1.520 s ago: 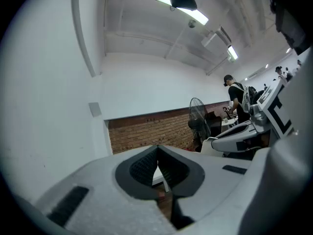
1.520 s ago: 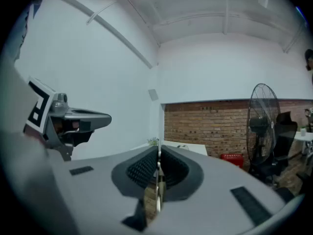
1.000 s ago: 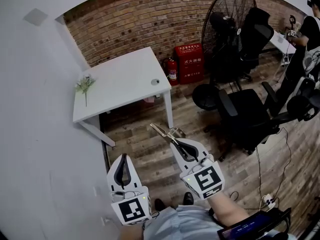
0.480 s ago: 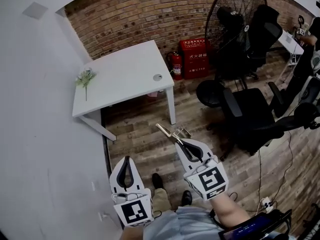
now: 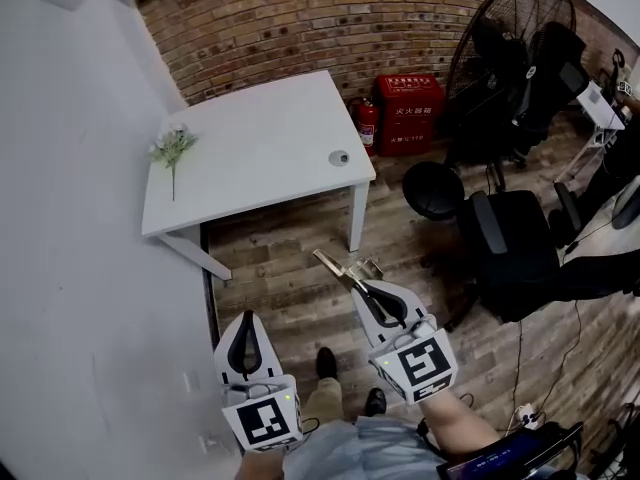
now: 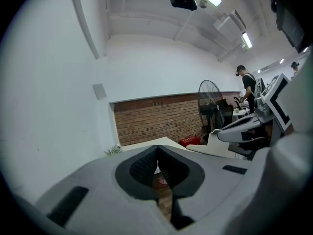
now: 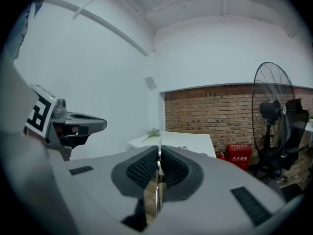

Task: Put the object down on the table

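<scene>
While standing well apart from the white counter (image 5: pixel 260 153), pinching a thin metal tool (image 5: pixel 336 266), perhaps tongs, by its flat end in the right gripper (image 5: pixel 358 286), jaws nearly together; probably handling light, stiff, slippery. Carrying nothing in the left gripper (image 5: pixel 247 320), jaws meeting.

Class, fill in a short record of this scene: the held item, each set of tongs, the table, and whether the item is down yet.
Held item: thin flat brass-coloured metal piece, sticking out past the tips
Right tongs: shut on the metal piece
Left tongs: shut, empty
Table: white rectangular table against the brick wall, bearing a small green sprig
Task state: metal piece not yet on the table; held above the wooden floor
</scene>
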`<state>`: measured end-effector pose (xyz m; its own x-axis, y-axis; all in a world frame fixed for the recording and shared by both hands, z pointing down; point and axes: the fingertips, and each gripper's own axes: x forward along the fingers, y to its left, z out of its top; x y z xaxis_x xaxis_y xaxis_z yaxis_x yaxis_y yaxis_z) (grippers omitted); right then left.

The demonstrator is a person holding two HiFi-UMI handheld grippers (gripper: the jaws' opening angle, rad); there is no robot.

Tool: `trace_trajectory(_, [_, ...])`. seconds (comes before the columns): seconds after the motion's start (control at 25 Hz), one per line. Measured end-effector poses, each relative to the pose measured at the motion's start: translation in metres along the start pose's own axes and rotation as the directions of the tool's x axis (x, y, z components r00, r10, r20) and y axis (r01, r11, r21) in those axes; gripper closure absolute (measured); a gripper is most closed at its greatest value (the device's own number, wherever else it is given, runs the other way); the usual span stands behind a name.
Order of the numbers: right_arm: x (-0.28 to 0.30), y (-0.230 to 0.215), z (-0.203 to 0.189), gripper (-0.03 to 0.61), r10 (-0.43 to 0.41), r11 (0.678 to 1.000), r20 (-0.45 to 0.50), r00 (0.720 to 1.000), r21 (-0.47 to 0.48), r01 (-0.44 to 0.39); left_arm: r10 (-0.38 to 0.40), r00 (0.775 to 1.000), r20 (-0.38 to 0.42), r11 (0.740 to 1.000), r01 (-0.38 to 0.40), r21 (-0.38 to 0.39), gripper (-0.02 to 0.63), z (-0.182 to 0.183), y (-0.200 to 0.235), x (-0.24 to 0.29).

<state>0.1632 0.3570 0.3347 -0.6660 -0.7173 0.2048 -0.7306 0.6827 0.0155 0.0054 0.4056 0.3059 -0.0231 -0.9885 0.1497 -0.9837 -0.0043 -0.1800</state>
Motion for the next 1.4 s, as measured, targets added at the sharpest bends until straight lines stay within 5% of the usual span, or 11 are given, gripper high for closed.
trace_trajectory(0.76, [0.156,-0.003,0.076,0.552,-0.053,0.994,0.077,0.996,-0.087,0.06,-0.024,0.989,0.144,1.0,0.024,0.0,0.606,0.044,0.119,0.129])
trace_trajectory(1.4, [0.189,-0.039,0.076,0.552,-0.1,0.993,0.089,0.991,-0.05,0.105,-0.106,0.987,0.122,0.993,0.1,0.054,0.604,0.026,0.104,0.186])
